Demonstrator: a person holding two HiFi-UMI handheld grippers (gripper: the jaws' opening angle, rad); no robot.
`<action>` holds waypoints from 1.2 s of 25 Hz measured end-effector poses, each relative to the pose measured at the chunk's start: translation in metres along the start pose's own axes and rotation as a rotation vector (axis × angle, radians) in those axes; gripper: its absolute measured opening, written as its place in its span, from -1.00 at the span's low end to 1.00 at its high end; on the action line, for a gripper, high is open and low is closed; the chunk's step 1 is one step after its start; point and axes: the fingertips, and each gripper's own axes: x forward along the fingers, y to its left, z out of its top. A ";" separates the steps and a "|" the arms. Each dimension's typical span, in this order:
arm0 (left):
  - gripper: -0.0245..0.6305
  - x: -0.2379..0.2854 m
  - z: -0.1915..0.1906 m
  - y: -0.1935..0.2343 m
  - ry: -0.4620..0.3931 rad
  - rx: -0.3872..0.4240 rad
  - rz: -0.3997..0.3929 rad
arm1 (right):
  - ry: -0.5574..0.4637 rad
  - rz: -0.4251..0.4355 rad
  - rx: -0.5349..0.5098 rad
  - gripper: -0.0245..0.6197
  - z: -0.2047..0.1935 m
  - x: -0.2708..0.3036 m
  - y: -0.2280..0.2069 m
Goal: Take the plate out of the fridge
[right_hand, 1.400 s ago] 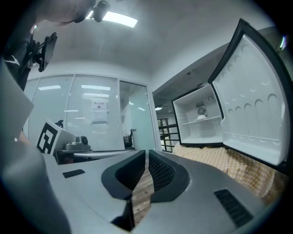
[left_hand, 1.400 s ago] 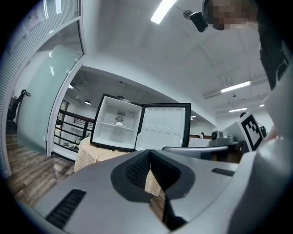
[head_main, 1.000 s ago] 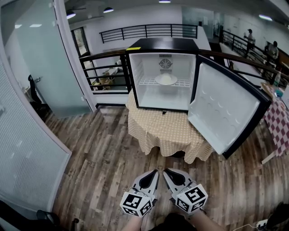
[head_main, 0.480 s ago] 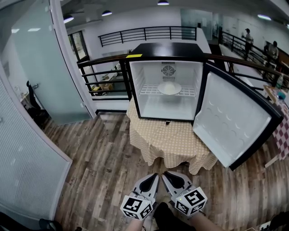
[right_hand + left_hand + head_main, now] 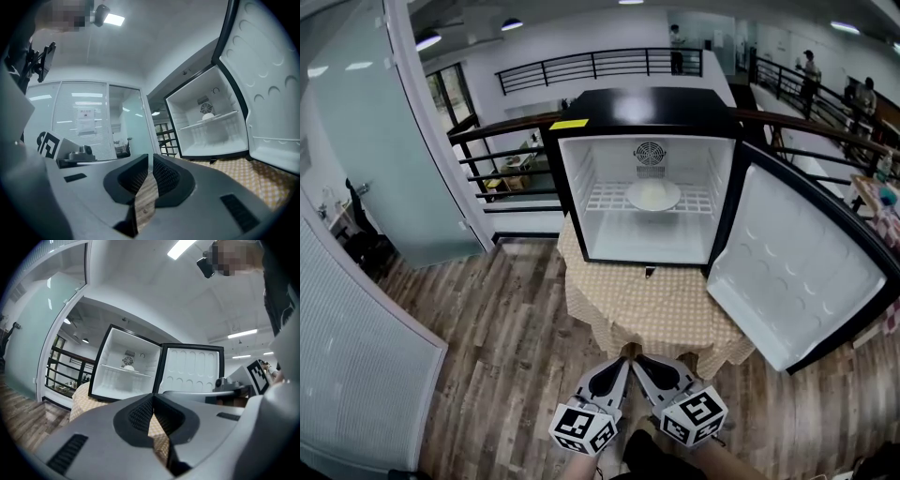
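Plate [image 5: 653, 195] sits on the white wire shelf [image 5: 605, 199] inside the fridge [image 5: 647, 103], about mid-width and just below the round fan grille [image 5: 649, 155] on the back wall. It looks pale and shallow; whether anything lies on it I can't tell from here. The fridge is a small black box with a white inside, standing on a round table covered by a beige checked tablecloth [image 5: 647, 309]. Its door [image 5: 797, 272] is swung wide open to the right, white inner face showing.

Down by the person's body, well apart from the fridge, the 2 tools are held side by side over the wooden floor [image 5: 506, 328], tips aimed toward the table. The left gripper [image 5: 623, 361] has its jaws brought together at the tips with nothing caught between them; its own view shows the same [image 5: 153, 399], with the plate [image 5: 129, 367] small in the distance. The right gripper [image 5: 639, 359] is likewise drawn in, only a thin slit left between the pads and nothing in it [image 5: 151, 159]; the plate [image 5: 207, 115] shows far off on its shelf. Each tool carries its marker cube toward the person, left [image 5: 584, 427] and right [image 5: 696, 415].

A dark railing [image 5: 506, 150] runs behind the fridge, and a frosted glass wall [image 5: 356, 141] stands at the left.
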 end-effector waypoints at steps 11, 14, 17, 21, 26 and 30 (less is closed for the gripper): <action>-0.90 0.058 0.011 0.039 0.027 0.007 -0.041 | -0.006 -0.034 0.024 -0.77 0.015 0.047 -0.049; -0.90 0.073 0.015 0.049 0.031 0.013 -0.054 | -0.008 -0.045 0.027 -0.77 0.019 0.058 -0.062; -0.90 0.088 0.020 0.057 0.032 0.019 -0.068 | -0.014 -0.055 0.026 -0.77 0.025 0.069 -0.075; -0.90 0.107 0.022 0.065 0.035 0.023 -0.085 | -0.020 -0.070 0.029 -0.77 0.031 0.080 -0.092; -0.90 0.123 0.021 0.075 0.040 0.027 -0.099 | -0.026 -0.091 0.048 -0.77 0.030 0.090 -0.107; -0.90 0.127 0.019 0.078 0.053 0.023 -0.104 | -0.021 -0.104 0.063 -0.77 0.028 0.094 -0.110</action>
